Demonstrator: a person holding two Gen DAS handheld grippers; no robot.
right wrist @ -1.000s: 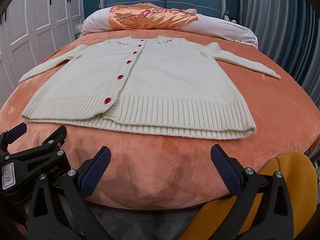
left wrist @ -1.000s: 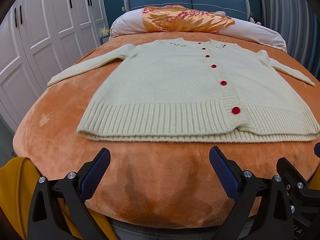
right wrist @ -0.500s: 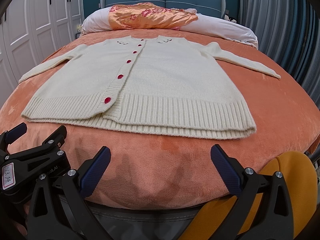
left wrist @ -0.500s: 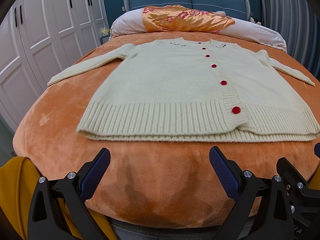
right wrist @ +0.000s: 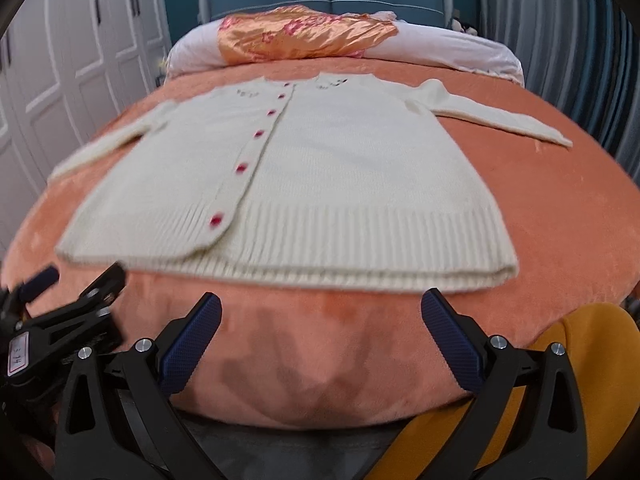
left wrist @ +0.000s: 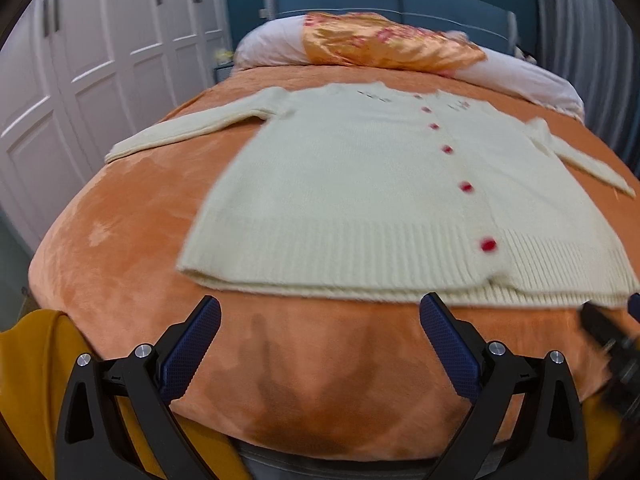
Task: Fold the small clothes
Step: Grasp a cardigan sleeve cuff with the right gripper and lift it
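White panelled wardrobe doors [left wrist: 80, 92] stand off to the left of both grippers, and an orange plush bedspread [left wrist: 120, 240] covers the bed ahead of them. On it lies the cream knitted cardigan with red buttons [left wrist: 360, 184], front up, buttoned, both sleeves spread outward, its ribbed hem [right wrist: 360, 236] just ahead of the fingertips. The left gripper [left wrist: 320, 344] hangs over the bed's near edge with its jaws wide and nothing between them, pointing at the left half of the hem. The right gripper [right wrist: 320, 344] sits just beside it, equally wide and empty, aimed at the right half of the hem. Beyond the collar, an orange satin quilt [right wrist: 304, 36] rests on white pillows [right wrist: 460, 48]. Far right are grey pleated curtains [right wrist: 560, 40].

No fold is made yet. My worry is the thick hem: a pinch could take only the top layer, so the front panel lifts away from the back. The plush spread could also be caught along with the knit, and uneven lifts between the two grippers would skew the fold.
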